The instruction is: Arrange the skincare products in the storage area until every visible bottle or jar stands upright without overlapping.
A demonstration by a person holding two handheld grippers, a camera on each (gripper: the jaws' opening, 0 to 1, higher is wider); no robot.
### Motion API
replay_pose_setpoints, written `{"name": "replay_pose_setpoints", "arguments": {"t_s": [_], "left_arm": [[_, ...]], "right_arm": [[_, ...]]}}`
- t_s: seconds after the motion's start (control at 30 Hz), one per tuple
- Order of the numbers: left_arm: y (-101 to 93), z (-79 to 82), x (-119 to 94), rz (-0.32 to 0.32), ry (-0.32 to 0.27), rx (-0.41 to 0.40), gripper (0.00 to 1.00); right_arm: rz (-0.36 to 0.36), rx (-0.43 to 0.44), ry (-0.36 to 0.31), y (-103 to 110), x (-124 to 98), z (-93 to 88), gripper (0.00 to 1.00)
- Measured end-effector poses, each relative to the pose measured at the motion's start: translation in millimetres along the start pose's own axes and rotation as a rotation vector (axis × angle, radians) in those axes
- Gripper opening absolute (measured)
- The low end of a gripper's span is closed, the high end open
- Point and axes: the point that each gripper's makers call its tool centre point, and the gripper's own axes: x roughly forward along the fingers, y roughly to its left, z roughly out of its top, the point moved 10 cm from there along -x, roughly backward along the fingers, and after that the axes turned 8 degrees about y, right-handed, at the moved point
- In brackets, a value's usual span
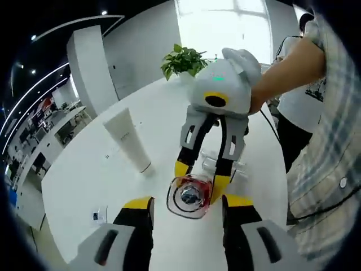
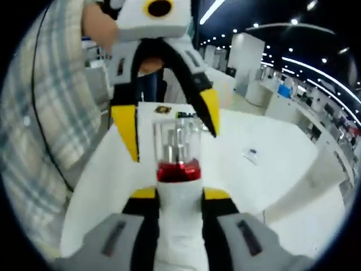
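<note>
The right gripper clamps the red bottle; the left gripper gapes wide around it; a white tube stands nearby on the table.

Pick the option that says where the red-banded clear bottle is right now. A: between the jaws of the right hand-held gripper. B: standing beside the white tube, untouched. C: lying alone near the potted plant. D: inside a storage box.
A: in the left gripper view the right hand-held gripper has its yellow-tipped jaws on either side of the red-banded clear bottle, away from the white tube.
</note>
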Motion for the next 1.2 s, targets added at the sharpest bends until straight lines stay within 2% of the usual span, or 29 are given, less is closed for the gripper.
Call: {"name": "replay_pose_setpoints", "arguments": {"t_s": [0.1,0.2,0.3,0.43,0.57,0.7,0.93,1.0,1.2], "left_arm": [[0.3,-2.8,-5.5,0.009,-0.017,0.014,0.35],[1.0,-1.6,-12.9,-0.006,-0.063,0.009,0.32],[-2.3,-0.9,-13.4,-0.017,-0.059,0.013,0.3],[-8.9,-1.8,-14.1,-0.021,-0.046,0.033,0.2],[-8.3,-1.5,-16.3,-0.012,-0.039,0.04,0.2],[-6.0,-0.4,-19.6,-0.004,-0.045,0.027,0.19],[-9.0,3.7,-21.9,0.011,-0.04,0.019,0.18],[-10.1,6.0,-24.3,0.002,-0.071,-0.029,0.18],[-12.5,3.0,-20.8,0.006,-0.083,-0.074,0.19]], "right_arm": [[-0.006,0.04,-0.049,3.8,-1.5,2.3,0.25],[-0.008,0.057,-0.065,8.9,-0.5,4.0,0.25],[-0.02,0.072,-0.084,11.9,-0.3,6.5,0.25],[-0.024,0.101,-0.111,12.8,1.0,6.5,0.25],[-0.025,0.12,-0.119,14.5,3.3,7.0,0.25],[-0.034,0.187,-0.155,14.7,6.0,7.6,0.25],[-0.051,0.214,-0.18,16.6,8.6,6.9,0.25],[-0.058,0.223,-0.175,17.4,9.1,6.1,0.25],[-0.069,0.238,-0.169,19.4,11.6,3.7,0.25]]}}
